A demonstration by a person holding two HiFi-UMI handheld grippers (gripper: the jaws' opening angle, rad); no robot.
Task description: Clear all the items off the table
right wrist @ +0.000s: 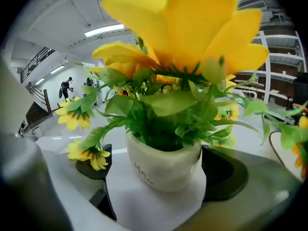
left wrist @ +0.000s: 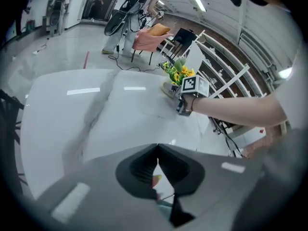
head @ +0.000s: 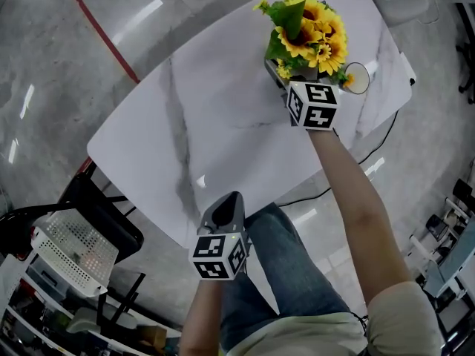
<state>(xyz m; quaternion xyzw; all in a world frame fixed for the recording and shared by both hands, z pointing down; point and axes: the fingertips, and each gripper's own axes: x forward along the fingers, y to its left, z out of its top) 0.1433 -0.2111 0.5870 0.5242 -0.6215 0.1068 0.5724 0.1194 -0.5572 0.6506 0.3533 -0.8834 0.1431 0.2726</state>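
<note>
A white pot of yellow artificial sunflowers (head: 308,35) stands at the far right of the white marble table (head: 223,110). My right gripper (head: 293,80) reaches to it. In the right gripper view the pot (right wrist: 166,153) sits between the wide jaws of the right gripper (right wrist: 159,170); the pads stand apart from its sides. My left gripper (head: 226,202) hangs shut and empty over the table's near edge, above the person's lap. Its jaws (left wrist: 157,165) meet at the tips with nothing between them. The left gripper view shows the flowers (left wrist: 175,73) across the table.
A round clear glass (head: 356,78) stands just right of the flowers. Below the table's left side are a white perforated basket (head: 74,247) and a black seat (head: 111,213). A cable (head: 378,136) runs across the floor on the right.
</note>
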